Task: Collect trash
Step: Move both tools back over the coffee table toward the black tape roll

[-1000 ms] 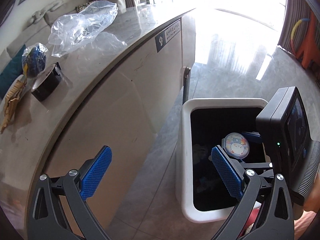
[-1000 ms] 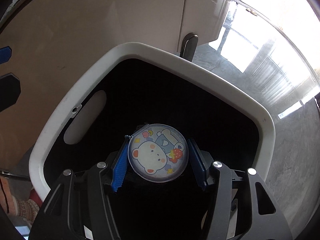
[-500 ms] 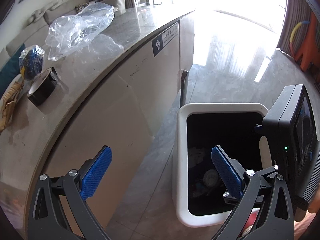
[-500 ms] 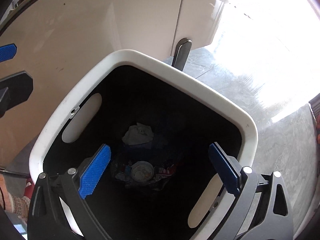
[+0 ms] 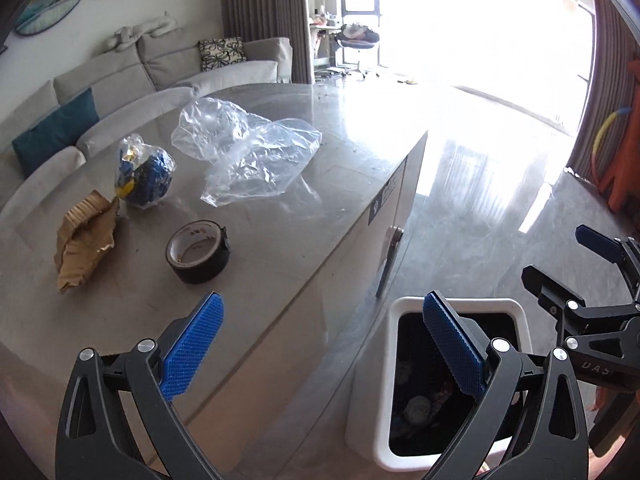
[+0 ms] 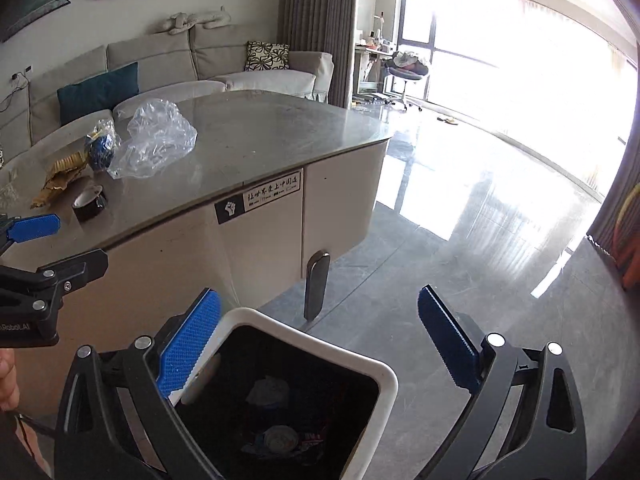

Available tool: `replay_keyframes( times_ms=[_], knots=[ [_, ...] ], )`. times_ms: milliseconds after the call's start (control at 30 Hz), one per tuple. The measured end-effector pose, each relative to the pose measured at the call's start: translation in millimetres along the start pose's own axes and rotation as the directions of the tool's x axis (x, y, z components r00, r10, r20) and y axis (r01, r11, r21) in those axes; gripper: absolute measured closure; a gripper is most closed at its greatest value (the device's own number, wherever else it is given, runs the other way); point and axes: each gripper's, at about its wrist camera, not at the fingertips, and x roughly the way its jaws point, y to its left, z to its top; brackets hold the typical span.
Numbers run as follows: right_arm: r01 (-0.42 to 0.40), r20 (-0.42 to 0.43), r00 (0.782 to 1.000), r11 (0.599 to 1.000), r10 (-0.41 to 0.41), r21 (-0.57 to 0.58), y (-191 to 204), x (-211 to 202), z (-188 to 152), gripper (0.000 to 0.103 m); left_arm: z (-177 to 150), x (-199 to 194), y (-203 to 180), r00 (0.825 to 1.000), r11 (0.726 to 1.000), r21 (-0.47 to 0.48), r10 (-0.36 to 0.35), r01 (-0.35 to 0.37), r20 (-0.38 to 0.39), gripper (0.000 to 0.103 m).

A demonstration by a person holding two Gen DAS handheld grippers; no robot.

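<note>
A white trash bin (image 5: 520,322) stands on the floor beside the grey table (image 5: 320,208). Inside the bin (image 6: 384,376) lie a round lid (image 6: 280,436) and a white tissue (image 6: 268,390). On the tabletop lie a clear plastic bag (image 5: 248,156), a blue wrapped bundle (image 5: 146,178), a black tape roll (image 5: 198,252) and crumpled brown paper (image 5: 84,244). My left gripper (image 5: 323,304) is open and empty, over the table's edge and the bin. Above the bin, my right gripper (image 6: 319,294) is open wide with nothing between its pads.
A dark metal table leg (image 6: 316,284) stands just behind the bin. The table's curved side panel (image 6: 260,240) carries a black-and-white label. A grey sofa (image 6: 160,64) is beyond the table. Glossy floor (image 6: 480,240) stretches right toward bright windows.
The right gripper opened and let the round cartoon lid fall into the bin. Both grippers then rose and tilted up, bringing the tabletop and room into view.
</note>
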Motion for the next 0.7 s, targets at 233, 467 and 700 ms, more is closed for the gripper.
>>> replay_keyframes(
  times_ms=[233, 467, 700],
  knots=[
    [-0.037, 0.114, 0.993, 0.999, 0.036, 0.003, 2.0, -35.6, 24.0, 0.005, 7.8, -20.0, 27.5, 0.998, 0.997, -0.068, 0.047, -0.044, 0.049, 0.003],
    [-0.073, 0.188, 0.979, 0.997, 0.078, -0.030, 26.4, -59.0, 47.1, 0.005, 17.5, -34.8, 39.9, 0.986, 0.991, -0.064, 0.123, -0.116, 0.115, 0.003],
    [-0.098, 0.229, 0.966, 0.990, 0.119, -0.102, 56.4, -63.6, 77.4, 0.005, 30.4, -34.7, 58.6, 0.986, 0.989, -0.073, 0.139, -0.132, 0.093, 0.004]
  ],
)
